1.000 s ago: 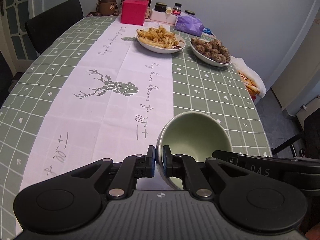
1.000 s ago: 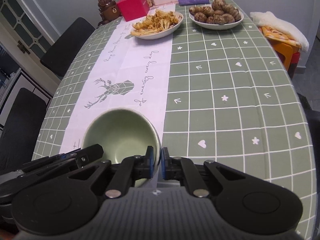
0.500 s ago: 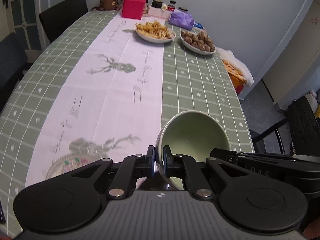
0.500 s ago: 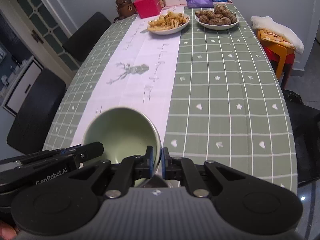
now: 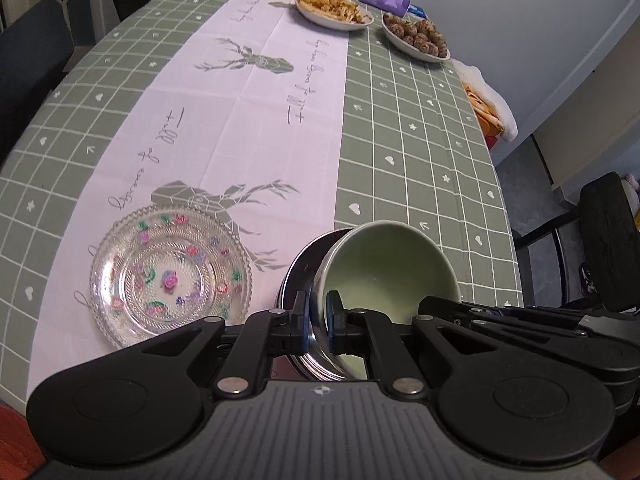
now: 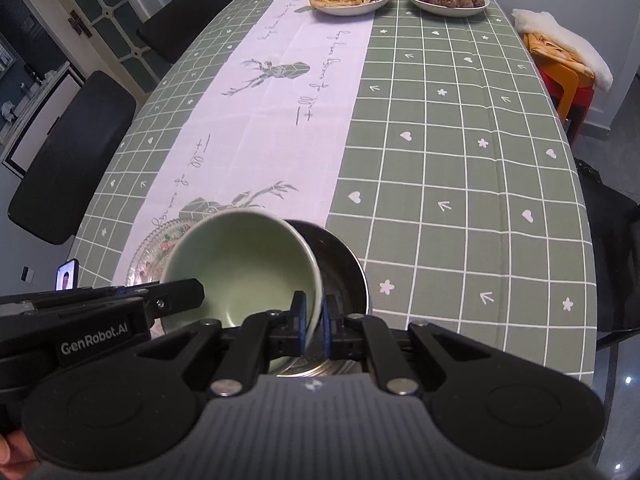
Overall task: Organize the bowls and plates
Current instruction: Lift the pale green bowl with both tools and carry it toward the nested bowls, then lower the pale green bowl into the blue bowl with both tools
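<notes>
Both hand-held grippers pinch the same green bowl (image 5: 386, 270) by its rim, from opposite sides. Left hand-held gripper (image 5: 318, 322), lower centre of the left wrist view, has its pads clamped on the rim's left side. Right hand-held gripper (image 6: 314, 322), lower centre of the right wrist view, grips the rim's right side. The two-sided grip likely keeps the bowl level and stops it rocking on a thin rim pinch.

The bowl is above a dark metal pan (image 6: 344, 264), which peeks out behind it; contact unclear. My guess is it's being nested there.

Glass plate (image 5: 170, 274) with flower pattern lies flat on the bench (image 5: 408, 152), lower left, just beside the pan, probably next for stacking.
</notes>
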Tool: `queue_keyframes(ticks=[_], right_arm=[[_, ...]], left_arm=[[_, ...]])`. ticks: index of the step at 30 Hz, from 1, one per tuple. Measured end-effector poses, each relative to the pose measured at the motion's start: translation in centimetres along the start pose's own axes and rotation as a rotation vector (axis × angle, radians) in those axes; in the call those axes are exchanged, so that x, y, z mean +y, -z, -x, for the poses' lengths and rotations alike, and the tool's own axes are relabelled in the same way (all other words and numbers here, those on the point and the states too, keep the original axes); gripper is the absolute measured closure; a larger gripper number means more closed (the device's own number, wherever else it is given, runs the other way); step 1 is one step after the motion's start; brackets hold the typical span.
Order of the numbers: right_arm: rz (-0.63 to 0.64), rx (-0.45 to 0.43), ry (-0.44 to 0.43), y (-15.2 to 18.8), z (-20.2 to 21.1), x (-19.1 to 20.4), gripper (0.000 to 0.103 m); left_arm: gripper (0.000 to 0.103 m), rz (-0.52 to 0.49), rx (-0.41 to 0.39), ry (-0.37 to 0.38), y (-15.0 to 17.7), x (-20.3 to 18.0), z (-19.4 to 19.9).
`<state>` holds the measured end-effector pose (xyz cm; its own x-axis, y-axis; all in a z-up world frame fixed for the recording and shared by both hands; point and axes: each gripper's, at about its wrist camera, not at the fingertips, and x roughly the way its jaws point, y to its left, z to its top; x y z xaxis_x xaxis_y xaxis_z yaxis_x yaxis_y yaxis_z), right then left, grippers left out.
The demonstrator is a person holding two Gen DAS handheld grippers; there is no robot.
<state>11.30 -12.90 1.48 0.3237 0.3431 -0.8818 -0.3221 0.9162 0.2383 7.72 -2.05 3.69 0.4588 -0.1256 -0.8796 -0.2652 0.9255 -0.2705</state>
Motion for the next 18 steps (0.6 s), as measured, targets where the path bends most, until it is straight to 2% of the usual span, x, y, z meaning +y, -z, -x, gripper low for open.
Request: queue_keyframes(ticks=[4, 11, 18], right_arm=[[0.014, 0.011, 0.014, 0.2, -1.0, -0.2, 0.098], [0.089, 0.012, 0.066, 0.7, -2.3, 0.3, 0.097], [0.078, 0.042, 0.056, 0.5, -3.3, -0.1, 0.097]], left_arm=[[0.095, 0.004, 0.019, -0.005, 0.1, 0.0, -0.9], [0.095, -0.046, 0.054, -0.023, 0.4, -0.3, -2.5], [0.093, -0.1, 0.092, -0.026, 0.2, -0.3, -3.2]])
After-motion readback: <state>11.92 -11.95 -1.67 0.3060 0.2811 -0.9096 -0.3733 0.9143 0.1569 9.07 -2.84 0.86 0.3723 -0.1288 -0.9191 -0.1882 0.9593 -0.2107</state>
